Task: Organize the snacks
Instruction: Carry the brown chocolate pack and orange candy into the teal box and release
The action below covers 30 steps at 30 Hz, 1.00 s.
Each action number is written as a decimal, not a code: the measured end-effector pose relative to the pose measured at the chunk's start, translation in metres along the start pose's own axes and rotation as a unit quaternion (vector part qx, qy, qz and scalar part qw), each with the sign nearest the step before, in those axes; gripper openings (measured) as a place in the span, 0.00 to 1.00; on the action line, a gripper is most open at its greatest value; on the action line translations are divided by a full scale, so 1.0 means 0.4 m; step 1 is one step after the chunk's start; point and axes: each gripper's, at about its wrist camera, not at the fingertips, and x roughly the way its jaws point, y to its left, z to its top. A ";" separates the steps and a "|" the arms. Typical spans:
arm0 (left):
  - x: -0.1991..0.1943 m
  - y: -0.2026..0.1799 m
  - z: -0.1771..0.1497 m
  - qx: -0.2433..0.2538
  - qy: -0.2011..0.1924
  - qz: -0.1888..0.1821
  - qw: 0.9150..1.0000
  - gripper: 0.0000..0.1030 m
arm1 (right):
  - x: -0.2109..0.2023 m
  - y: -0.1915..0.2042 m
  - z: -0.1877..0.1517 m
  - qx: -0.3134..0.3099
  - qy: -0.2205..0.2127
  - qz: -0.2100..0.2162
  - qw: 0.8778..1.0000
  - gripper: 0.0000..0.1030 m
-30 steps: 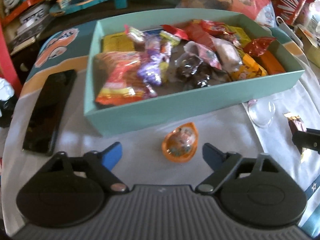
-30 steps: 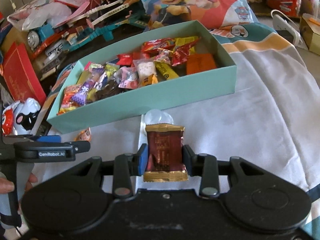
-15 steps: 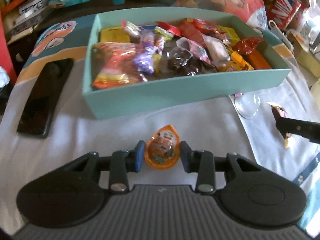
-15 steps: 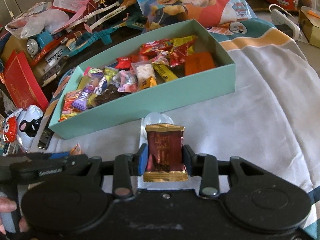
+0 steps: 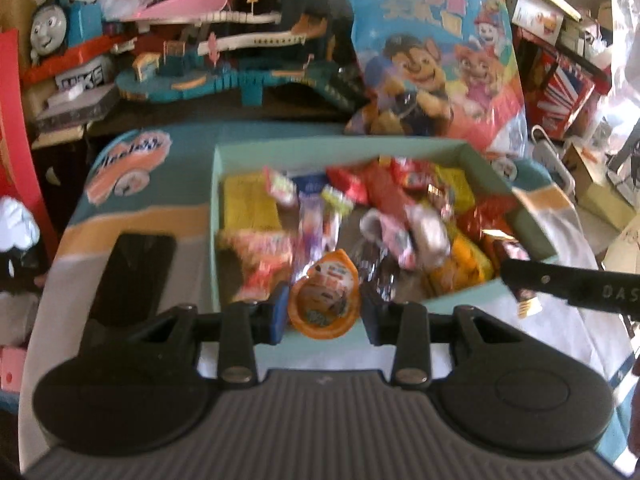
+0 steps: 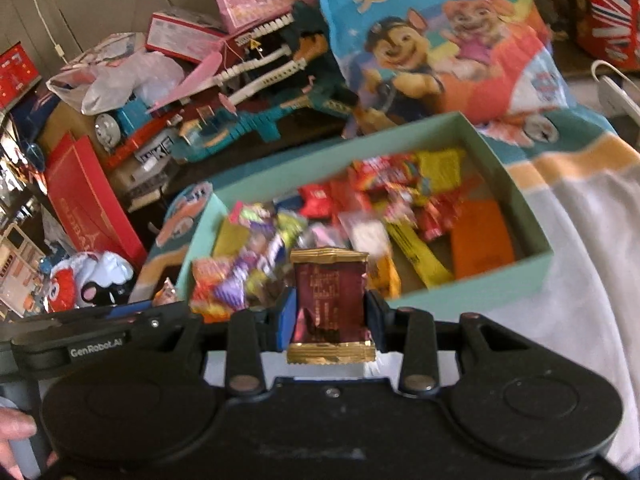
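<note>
One "GenRobot.AI" label (image 6: 96, 350), left claw (image 6: 168, 300).

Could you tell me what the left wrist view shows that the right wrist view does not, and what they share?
Only the left wrist view shows the orange egg-shaped snack held in the left tongs, the face of the blue toy train, and the whole black phone beside the box.

Only the right wrist view shows the maroon wrapper's printed face clamped in the right tongs and the orange packet at the box's right end.

Both show the teal box of mixed snacks and the cartoon-dog bag behind it.
</note>
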 end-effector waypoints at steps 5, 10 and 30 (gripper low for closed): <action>0.045 -0.018 0.036 0.008 0.002 0.001 1.000 0.35 | 0.054 0.016 0.047 -0.001 0.005 0.007 1.000 0.35; 0.089 -0.028 0.043 0.012 0.013 0.000 1.000 0.35 | 0.107 0.009 0.058 0.011 0.017 0.008 1.000 0.35; 0.088 -0.009 0.022 0.001 0.004 0.066 0.998 1.00 | 0.099 -0.012 0.055 0.034 -0.008 -0.002 0.999 1.00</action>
